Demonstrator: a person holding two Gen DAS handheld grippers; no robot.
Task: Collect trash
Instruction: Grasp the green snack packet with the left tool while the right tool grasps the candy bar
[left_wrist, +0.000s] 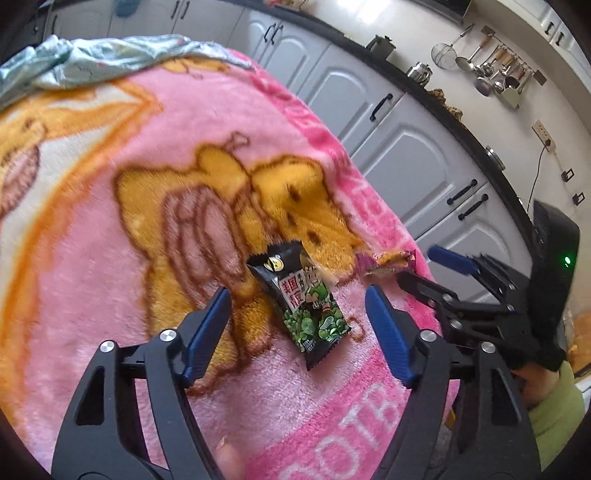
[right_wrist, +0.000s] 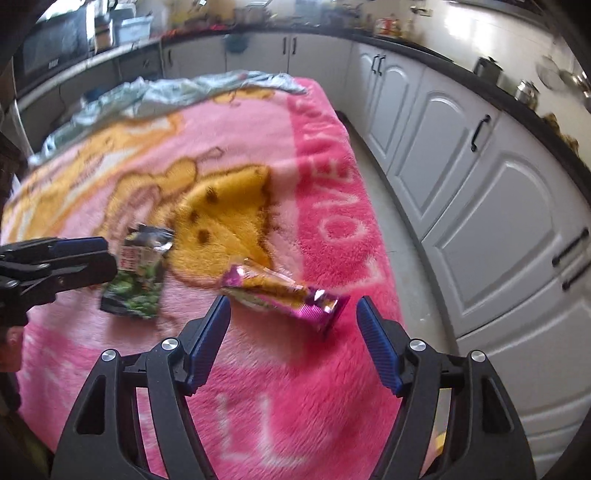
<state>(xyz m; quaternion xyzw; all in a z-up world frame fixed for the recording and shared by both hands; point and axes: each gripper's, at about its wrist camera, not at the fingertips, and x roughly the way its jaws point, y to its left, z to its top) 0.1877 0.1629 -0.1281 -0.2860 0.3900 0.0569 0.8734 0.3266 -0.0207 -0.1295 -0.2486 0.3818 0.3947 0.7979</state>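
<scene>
Pink blanket (left_wrist: 110, 258) carries a black packet (left_wrist: 301, 302) and, nearer its right edge, a magenta wrapper (right_wrist: 284, 295); left gripper (left_wrist: 299, 317) and right gripper (right_wrist: 293, 325) both gape, empty.

This is a home kitchen. White panelled cabinet doors with black bar handles (right_wrist: 481, 133) run along two walls beneath a long dark countertop (left_wrist: 461, 122). On a tiled wall hangs a rail of steel ladles, a wire strainer and other cooking utensils (left_wrist: 491, 70), and a small steel kettle (left_wrist: 420, 72) stands on the countertop below. A dark microwave oven (right_wrist: 55, 48) sits in the far corner. In the middle, a bench is draped with a fluffy pink cartoon-bear blanket (right_wrist: 321, 369).
</scene>
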